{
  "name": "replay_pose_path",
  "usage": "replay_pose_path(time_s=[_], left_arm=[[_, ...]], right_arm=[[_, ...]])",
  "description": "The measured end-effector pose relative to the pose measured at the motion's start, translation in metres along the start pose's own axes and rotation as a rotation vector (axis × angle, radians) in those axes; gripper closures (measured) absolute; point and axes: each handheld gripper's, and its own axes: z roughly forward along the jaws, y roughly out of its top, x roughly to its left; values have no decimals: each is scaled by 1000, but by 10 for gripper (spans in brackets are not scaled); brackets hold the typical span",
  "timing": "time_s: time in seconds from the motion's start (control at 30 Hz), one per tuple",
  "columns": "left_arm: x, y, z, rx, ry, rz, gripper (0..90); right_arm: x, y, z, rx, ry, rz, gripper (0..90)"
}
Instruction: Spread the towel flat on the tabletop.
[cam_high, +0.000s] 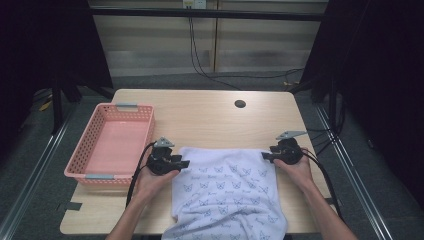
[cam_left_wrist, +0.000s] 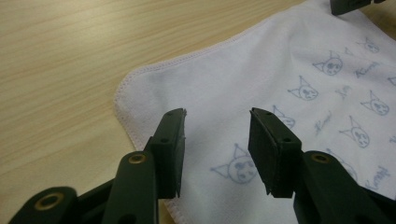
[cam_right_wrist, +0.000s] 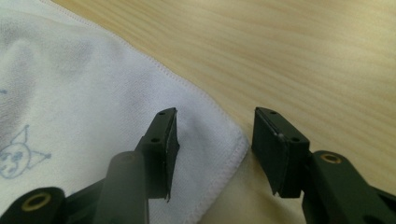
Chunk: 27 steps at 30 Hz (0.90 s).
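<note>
A white rectangular cloth printed with small blue cat faces (cam_high: 227, 192) lies flat on the pale wooden surface (cam_high: 210, 117), at about 6 o'clock of it, its near end hanging over the surface's front edge. Its two far corners point toward 10 o'clock and 2 o'clock of the cloth.

The left hand-held gripper (cam_high: 181, 163) sits at the cloth's 10 o'clock corner, held by the person's left hand (cam_high: 152, 180). In the left gripper view its jaws stand spread, with the stitched corner of the cloth (cam_left_wrist: 261, 88) lying on the surface beneath and between them; the pads (cam_left_wrist: 175, 140) do not press on the fabric.

The right hand-held gripper (cam_high: 266, 156) sits at the cloth's 2 o'clock corner, in the person's right hand (cam_high: 299, 170). In the right gripper view its jaws are likewise spread apart, the hemmed corner of the cloth (cam_right_wrist: 93, 107) reaching into the gap between them; the pads (cam_right_wrist: 168, 140) are clear of it, and bare wood shows under the jaw at 3 o'clock.

A pink perforated plastic basket with grey handles (cam_high: 90, 145) stands at 9 o'clock of the surface, just beside the left hand-held gripper and apart from the cloth. A small dark round hole (cam_high: 240, 104) marks the surface at about 1 o'clock.
</note>
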Motion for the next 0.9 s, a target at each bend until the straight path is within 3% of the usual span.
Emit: replay_pose_path(time_s=[0.07,0.17,0.23,0.4,0.43,0.7,0.87,0.9], left_arm=[[1,-1,1,-4,9,-15,538],[4,-1,4,-3,10,-18,520],[10,-1,7,-19,20,-8,508],[14,4,15,-22,58,-21,505],[16,5,16,-24,32,-39,500],[21,4,23,8,90,-31,497],[23,3,26,17,91,-22,498],[23,4,26,21,73,-26,528]], right_arm=[[2,0,0,-6,9,-5,598],[6,-1,-2,-2,45,-15,791],[8,-1,-4,-6,79,-10,838],[9,0,-8,-28,100,3,852],[9,0,-9,-30,101,3,852],[8,1,-12,-51,111,9,850],[9,1,-12,-53,116,11,849],[9,1,-12,-52,120,9,849]])
